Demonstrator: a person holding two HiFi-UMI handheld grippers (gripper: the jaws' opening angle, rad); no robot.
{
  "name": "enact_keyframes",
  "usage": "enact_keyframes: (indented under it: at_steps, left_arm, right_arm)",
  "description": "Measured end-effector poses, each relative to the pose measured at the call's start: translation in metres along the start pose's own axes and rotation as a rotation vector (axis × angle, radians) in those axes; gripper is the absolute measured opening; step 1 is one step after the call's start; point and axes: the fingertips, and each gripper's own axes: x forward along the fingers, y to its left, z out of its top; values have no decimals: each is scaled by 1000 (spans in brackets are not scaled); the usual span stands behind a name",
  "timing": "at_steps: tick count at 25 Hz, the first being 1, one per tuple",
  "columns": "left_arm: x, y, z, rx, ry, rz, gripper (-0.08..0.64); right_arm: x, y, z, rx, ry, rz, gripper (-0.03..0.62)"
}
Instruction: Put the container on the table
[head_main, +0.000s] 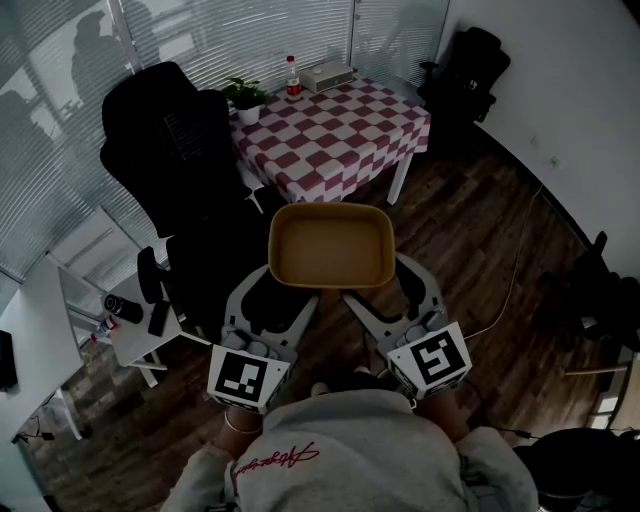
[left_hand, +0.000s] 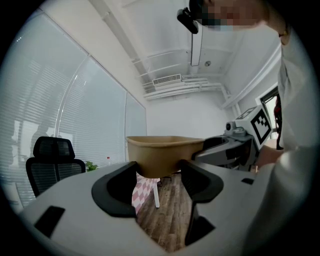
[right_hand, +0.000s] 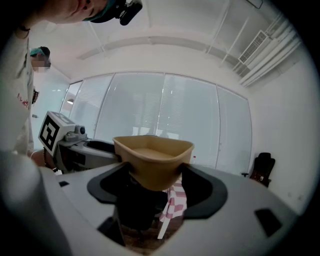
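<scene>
- Aloft over the dark wood floor (head_main: 480, 240), a tan container (head_main: 330, 245) hangs level between two hand-held tools, its open top up and nothing inside.
- Left tongs (head_main: 285, 290) stand wide and are clamped on the container's near left corner. The left gripper view shows the container's (left_hand: 162, 152) wall wedged between the two black tips of these tongs (left_hand: 159, 180).
- Right tongs (head_main: 385, 285) also stand wide and are clamped on the near right corner. In the right gripper view the container (right_hand: 152, 160) sits down into the gap of these tongs (right_hand: 155, 187), with both tips against its sides.
- Both tools point level, side by side, each with a marker cube at the back close to the person's grey sweatshirt (head_main: 350, 450).
- Beyond the container, well apart from it, stands the surface (head_main: 335, 135) with a red-and-white checked cloth. The container is not on it.
- At the surface's far edge are a small potted plant (head_main: 245, 97), a red-capped bottle (head_main: 292, 75) and a pale box (head_main: 328, 75).
- A black office chair (head_main: 165, 150) stands left of the surface, before windows with closed blinds.
</scene>
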Motion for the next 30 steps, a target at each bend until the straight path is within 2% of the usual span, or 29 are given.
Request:
enact_keyframes:
  at_steps: [15,30]
  left_arm:
    - [-3,-4,-1,-16,3,-31,285]
    - [2,4,-4,-25,11,-15,285]
  right_arm:
    - [-5,4,-3,42,1,-28,336]
    - [4,-1,-3,53,-7,-17,336]
